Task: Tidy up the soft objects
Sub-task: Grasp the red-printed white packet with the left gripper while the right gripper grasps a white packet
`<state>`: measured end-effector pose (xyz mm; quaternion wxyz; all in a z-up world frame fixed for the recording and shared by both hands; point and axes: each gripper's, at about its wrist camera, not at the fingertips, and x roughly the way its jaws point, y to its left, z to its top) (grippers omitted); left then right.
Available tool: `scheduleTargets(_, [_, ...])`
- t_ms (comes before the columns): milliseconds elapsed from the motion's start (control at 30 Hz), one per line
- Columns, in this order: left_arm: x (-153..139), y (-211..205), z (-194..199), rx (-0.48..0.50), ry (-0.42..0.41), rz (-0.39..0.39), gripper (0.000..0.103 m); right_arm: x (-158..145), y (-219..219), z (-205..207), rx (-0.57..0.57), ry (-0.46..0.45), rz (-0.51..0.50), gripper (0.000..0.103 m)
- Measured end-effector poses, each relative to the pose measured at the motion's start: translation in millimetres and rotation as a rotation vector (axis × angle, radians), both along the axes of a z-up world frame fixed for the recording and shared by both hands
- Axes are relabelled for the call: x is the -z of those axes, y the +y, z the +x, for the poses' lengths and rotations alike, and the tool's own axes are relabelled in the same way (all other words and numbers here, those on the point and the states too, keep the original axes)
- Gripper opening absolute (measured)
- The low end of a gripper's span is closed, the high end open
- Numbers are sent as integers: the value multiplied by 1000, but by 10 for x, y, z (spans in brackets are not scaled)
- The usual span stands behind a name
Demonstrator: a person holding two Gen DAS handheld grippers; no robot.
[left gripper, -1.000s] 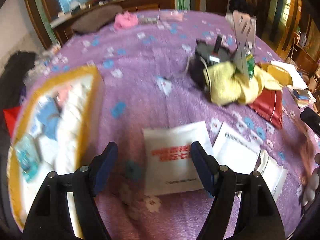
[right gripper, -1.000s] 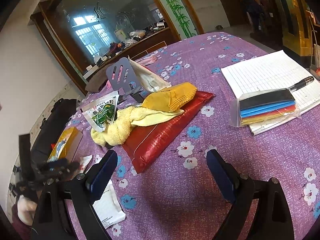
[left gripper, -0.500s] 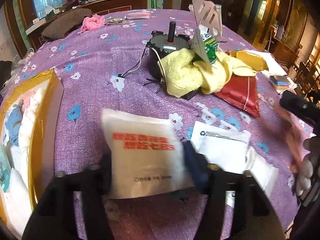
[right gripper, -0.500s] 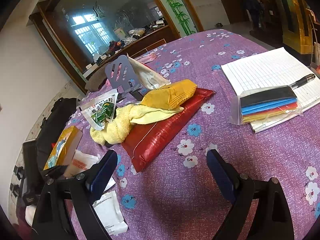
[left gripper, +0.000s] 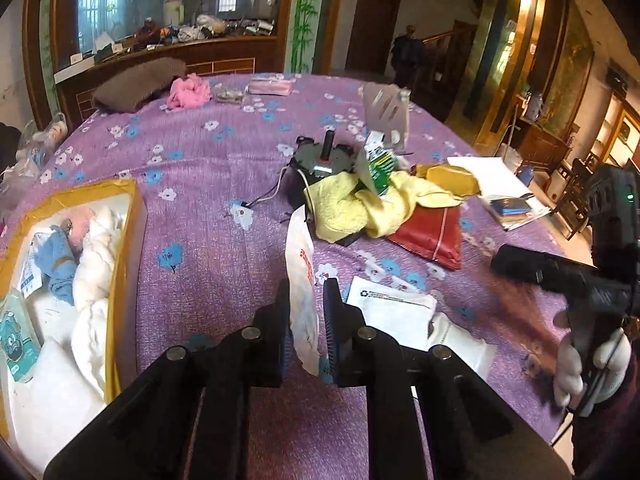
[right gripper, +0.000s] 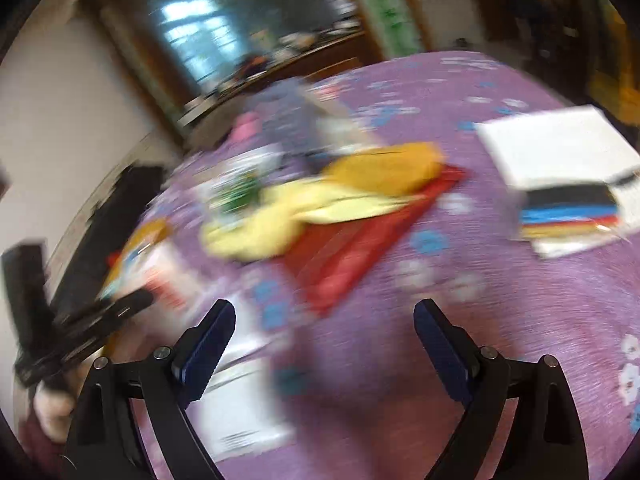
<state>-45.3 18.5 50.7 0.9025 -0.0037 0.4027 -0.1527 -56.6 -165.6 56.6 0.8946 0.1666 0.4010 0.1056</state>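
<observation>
My left gripper [left gripper: 307, 300] is shut on a white soft packet with red print [left gripper: 303, 280] and holds it on edge above the purple flowered tablecloth [left gripper: 208, 248]. A yellow-rimmed box [left gripper: 124, 248] with white, blue and pink soft things stands at the left. A yellow towel [left gripper: 352, 208] lies on a red pouch [left gripper: 432, 232] beyond. My right gripper [right gripper: 324, 328] is open and empty above the cloth; its view is blurred. It shows the yellow towel [right gripper: 288, 220] and red pouch [right gripper: 352, 256].
More white packets [left gripper: 392, 312] lie to the right of my left gripper. A black motor [left gripper: 320, 160], a grey slotted spatula [left gripper: 386, 116], a pink cloth [left gripper: 188, 90], a brown cushion [left gripper: 140, 82], a notebook [right gripper: 556, 148] and coloured sheets [right gripper: 568, 212] are on the table.
My left gripper has closed on the white packet and lifted it from flat to on edge. My right gripper has started moving fast; its view has gone blurred.
</observation>
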Motion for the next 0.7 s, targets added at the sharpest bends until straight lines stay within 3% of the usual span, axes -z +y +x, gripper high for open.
scheduleTargets(100, [102, -7, 69, 2, 39, 25, 11, -57, 433, 100, -133, 25, -63, 91])
scheduleTargets(233, [280, -55, 180, -6, 79, 35, 12, 43, 938, 241, -254, 71, -234, 91])
scheduleTargets(433, [318, -10, 293, -9, 79, -24, 10, 196, 1300, 433, -296, 117, -398, 90])
scheduleTargets(533, [277, 55, 250, -4, 67, -45, 4, 264, 1353, 468, -286, 138, -433, 76])
scheduleTargets(600, [225, 106, 212, -12, 50, -54, 4, 224, 1334, 481, -260, 149, -415, 57])
scheduleTargets(700, [114, 200, 131, -25, 20, -76, 4, 181, 1246, 486, -245, 155, -326, 49])
